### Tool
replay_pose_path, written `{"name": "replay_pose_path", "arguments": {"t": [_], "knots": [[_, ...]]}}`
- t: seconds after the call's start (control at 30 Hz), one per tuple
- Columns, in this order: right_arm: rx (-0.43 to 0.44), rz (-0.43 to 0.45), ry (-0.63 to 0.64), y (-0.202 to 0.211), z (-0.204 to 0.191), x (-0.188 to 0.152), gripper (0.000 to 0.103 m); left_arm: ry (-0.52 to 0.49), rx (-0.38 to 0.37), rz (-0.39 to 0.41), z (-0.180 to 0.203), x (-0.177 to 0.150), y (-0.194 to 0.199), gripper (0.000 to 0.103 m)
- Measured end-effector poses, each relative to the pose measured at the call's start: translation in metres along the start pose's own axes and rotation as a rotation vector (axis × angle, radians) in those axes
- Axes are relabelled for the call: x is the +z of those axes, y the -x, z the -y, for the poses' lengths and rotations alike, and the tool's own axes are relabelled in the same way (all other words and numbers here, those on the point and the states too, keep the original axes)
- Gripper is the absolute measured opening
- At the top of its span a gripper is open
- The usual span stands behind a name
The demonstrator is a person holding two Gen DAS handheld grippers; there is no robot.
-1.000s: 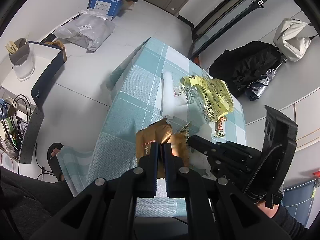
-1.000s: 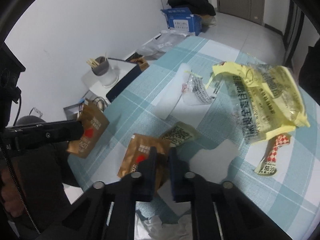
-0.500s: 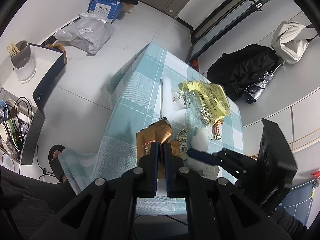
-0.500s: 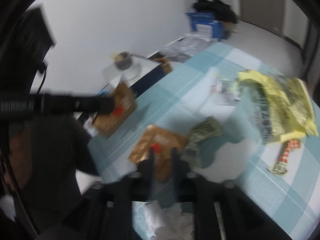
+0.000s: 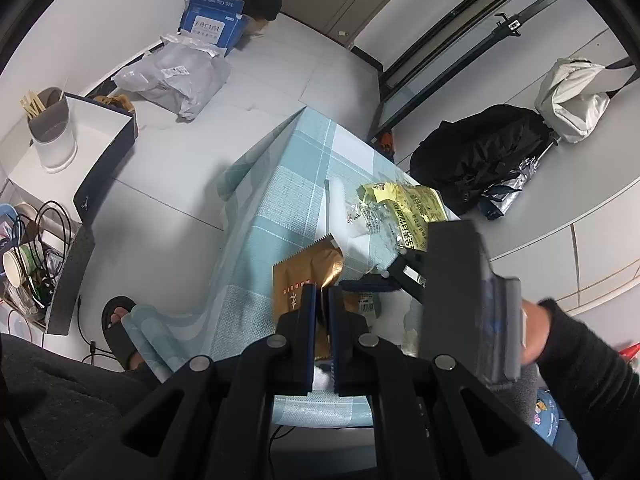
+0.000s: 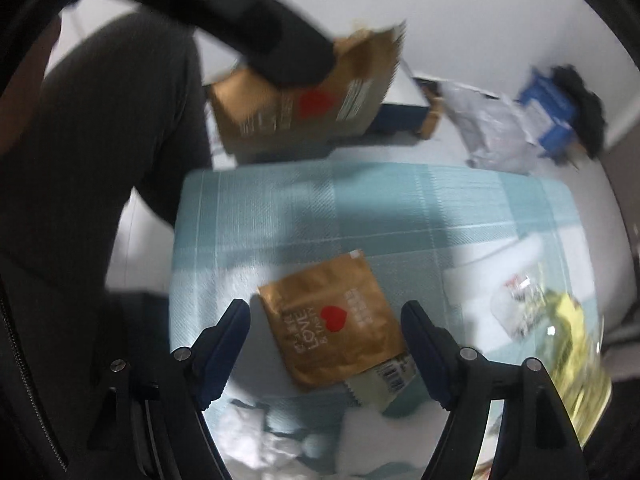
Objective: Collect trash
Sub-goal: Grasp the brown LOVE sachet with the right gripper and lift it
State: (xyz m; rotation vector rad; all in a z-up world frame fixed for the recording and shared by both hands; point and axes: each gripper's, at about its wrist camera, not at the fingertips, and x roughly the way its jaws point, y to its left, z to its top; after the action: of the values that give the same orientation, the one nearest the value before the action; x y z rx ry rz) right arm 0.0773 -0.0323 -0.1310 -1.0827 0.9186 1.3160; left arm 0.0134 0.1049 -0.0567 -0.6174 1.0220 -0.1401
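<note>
On my left wrist view the light is even and soft, the picture sharp, with strong fisheye bending and a black ring at the edges. My right wrist view is dimmer and smeared by motion blur; the yellow bag (image 6: 576, 360) is streaked, and a broad shadow lies on the tablecloth (image 6: 280, 208).

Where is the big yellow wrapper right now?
The yellow wrapper lies on the checked tablecloth toward the table's far end in the left wrist view, beside a clear crinkly wrapper.

yellow bag (image 6: 576, 344) blurred, crumpled tissue (image 6: 256, 436) blurred
</note>
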Motion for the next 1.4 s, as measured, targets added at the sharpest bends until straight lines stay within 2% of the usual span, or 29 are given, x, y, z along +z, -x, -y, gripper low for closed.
{"name": "replay_pose_path", "arguments": {"t": [0.1,0.2,0.3,0.4,0.5,0.6,0.67,0.87,0.9,0.97,1.0,1.23,1.3,1.37,1.4], "knots": [[0.057,-0.035,-0.008,-0.008,0.012,0.001,0.078,0.005,0.001,0.004,-0.002,0.001,0.001,0.002],[0.054,-0.039,0.014,-0.01,0.012,0.001,0.077,0.015,-0.002,0.003,-0.003,0.002,0.001,0.002],[0.056,-0.022,0.008,-0.005,0.013,-0.004,0.065,0.02,-0.004,0.001,-0.004,0.002,0.001,0.002],[0.053,-0.004,-0.035,-0.002,0.014,-0.005,0.062,0.025,-0.006,0.0,-0.005,0.001,0.002,0.002],[0.034,0.025,-0.066,0.004,0.011,-0.005,0.049,0.028,-0.004,0.005,-0.005,0.001,0.004,0.002],[0.004,0.061,-0.104,0.007,0.007,-0.008,0.043,0.034,0.0,0.011,-0.005,0.0,0.005,0.002],[0.024,0.099,-0.158,0.012,0.007,-0.01,0.025,0.039,0.001,0.011,-0.005,0.0,0.006,0.002],[0.003,0.17,-0.264,0.019,0.005,-0.01,0.017,0.024,0.013,0.02,0.002,-0.002,0.008,0.002],[0.005,0.187,-0.287,0.022,0.007,-0.01,0.012,0.021,0.015,0.023,0.004,-0.002,0.009,0.002],[0.007,0.216,-0.327,0.028,0.007,-0.011,0.008,0.017,0.017,0.027,0.007,-0.002,0.01,0.002],[0.015,0.224,-0.344,0.03,0.008,-0.011,0.0,0.015,0.019,0.028,0.008,-0.003,0.011,0.002],[0.02,0.276,-0.436,0.041,0.015,-0.023,0.0,-0.007,0.028,0.039,0.019,-0.004,0.014,0.002],[-0.014,0.285,-0.441,0.044,0.016,-0.025,0.0,-0.005,0.03,0.045,0.02,-0.004,0.016,0.002],[0.007,0.294,-0.437,0.044,0.017,-0.024,0.004,0.001,0.031,0.054,0.019,-0.004,0.018,0.002],[-0.011,0.298,-0.427,0.044,0.017,-0.023,0.006,0.004,0.031,0.056,0.019,-0.004,0.018,0.002]]}}
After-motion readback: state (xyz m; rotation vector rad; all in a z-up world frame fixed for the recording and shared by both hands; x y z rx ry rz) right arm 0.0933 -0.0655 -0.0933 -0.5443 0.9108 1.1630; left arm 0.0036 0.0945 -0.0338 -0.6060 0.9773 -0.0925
